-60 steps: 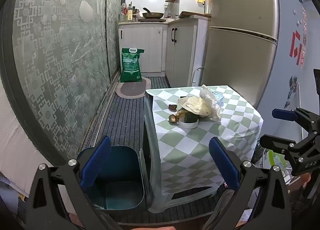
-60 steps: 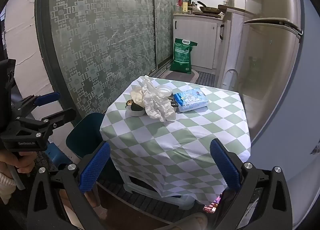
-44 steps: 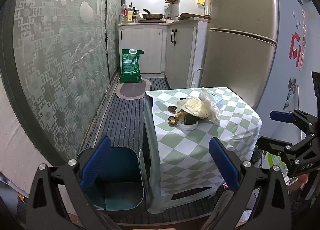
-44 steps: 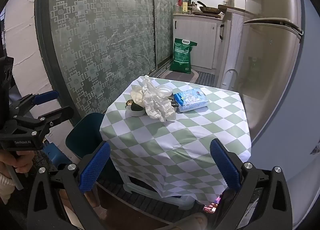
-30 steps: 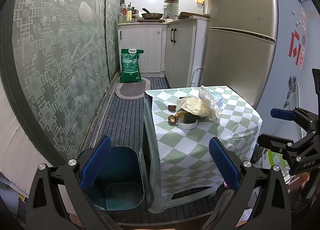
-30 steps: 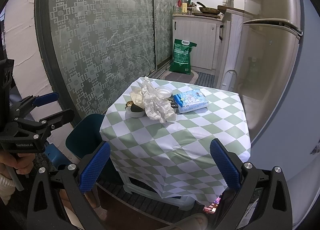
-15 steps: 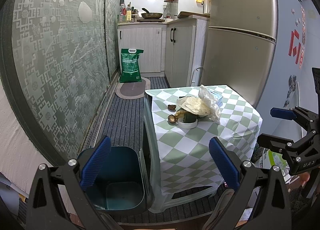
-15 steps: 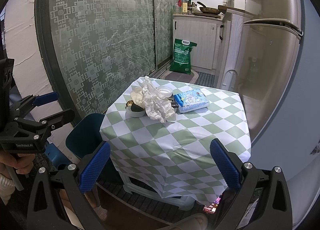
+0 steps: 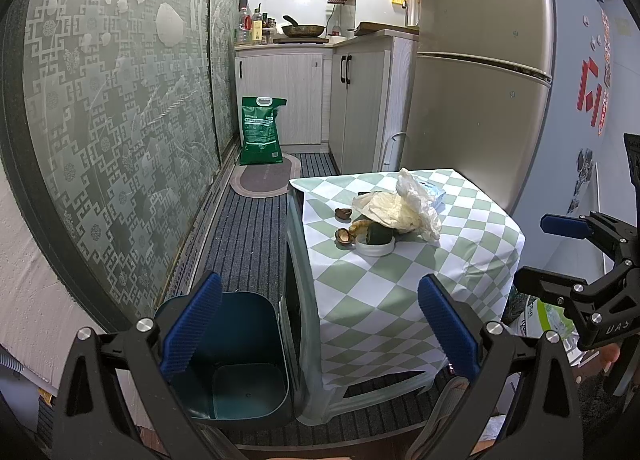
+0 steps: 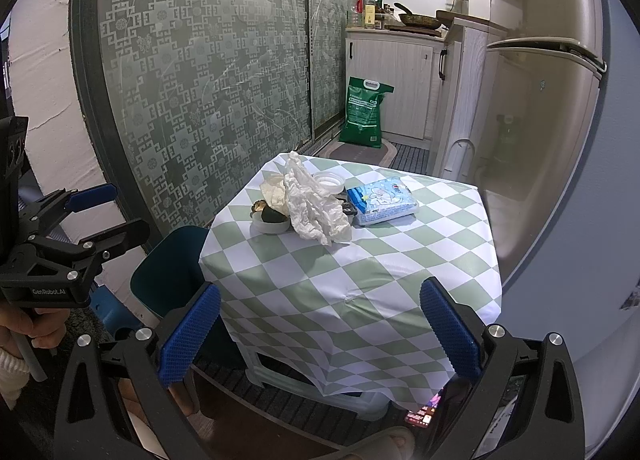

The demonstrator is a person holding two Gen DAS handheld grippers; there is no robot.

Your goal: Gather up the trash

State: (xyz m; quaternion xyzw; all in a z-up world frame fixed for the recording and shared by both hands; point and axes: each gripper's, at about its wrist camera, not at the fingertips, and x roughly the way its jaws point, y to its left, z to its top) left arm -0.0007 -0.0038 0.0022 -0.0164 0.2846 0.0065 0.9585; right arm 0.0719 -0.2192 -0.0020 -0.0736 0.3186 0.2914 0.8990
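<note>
On the floor at the left of the left wrist view, a teal bin (image 9: 236, 356) stands open-topped just beside the small table (image 9: 404, 280), which wears a green-and-white checked cloth. The left gripper (image 9: 318, 332) hangs above bin and table edge with its blue pads (image 9: 192, 324) spread wide and nothing between them. Farther right, on the cloth, lies the trash: two brown shells (image 9: 343, 236), a white lid (image 9: 375, 247) with something dark green in it, what may be peelings, though it is too small to tell, and a crumpled tissue (image 9: 416, 203) draped over a pale wrapper. Behind the heap a blue wipes pack (image 10: 382, 199) rests flat, touching the pile. A second white lid (image 10: 329, 180) sits at the far side. At the right edge the right gripper (image 9: 560, 256) is held well apart from the table, likewise wide open and empty. Beyond stand a green sack (image 9: 261, 131) on the floor and a fridge (image 9: 476, 71).
</note>
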